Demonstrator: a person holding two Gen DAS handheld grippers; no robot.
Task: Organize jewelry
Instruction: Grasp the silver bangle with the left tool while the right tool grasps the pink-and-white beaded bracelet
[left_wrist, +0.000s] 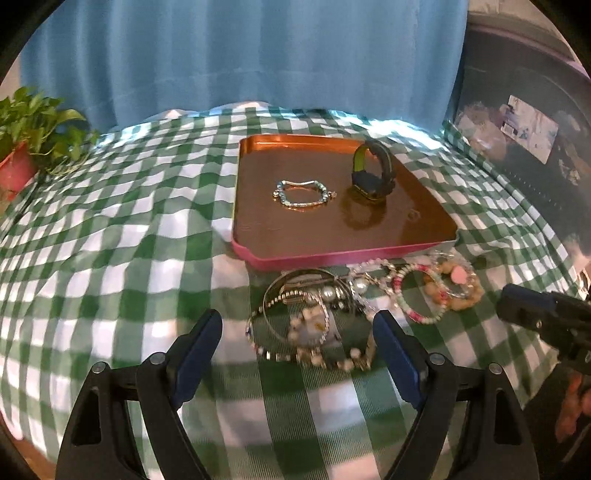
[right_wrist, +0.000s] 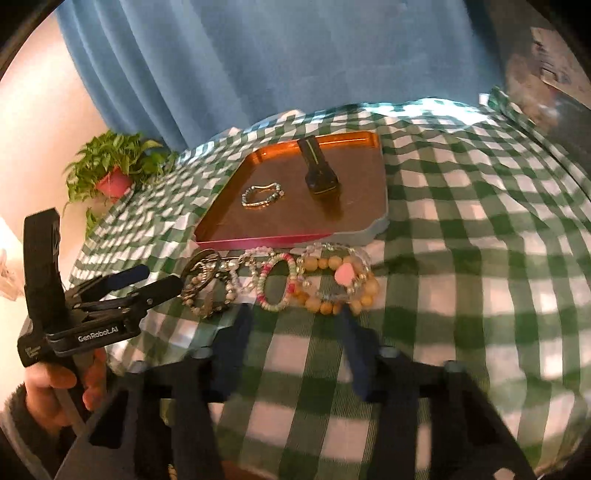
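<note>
Just ahead of the left gripper (left_wrist: 297, 345), jaws apart and empty, the tangled bracelets (left_wrist: 306, 317) lie heaped crosswise before the tray (left_wrist: 332, 254). Right gripper (right_wrist: 295, 325), partly open, empty, faces the beaded bracelets (right_wrist: 332, 280).

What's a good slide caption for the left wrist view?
Open left gripper nears tangled bracelets before a tray holding a watch.

You face a blue curtain (left_wrist: 243, 55) hanging behind the table, which wears a green-and-white checked cloth (left_wrist: 110, 229). A potted plant (right_wrist: 114, 173) sits at your left by a pale wall (right_wrist: 33, 122).
</note>
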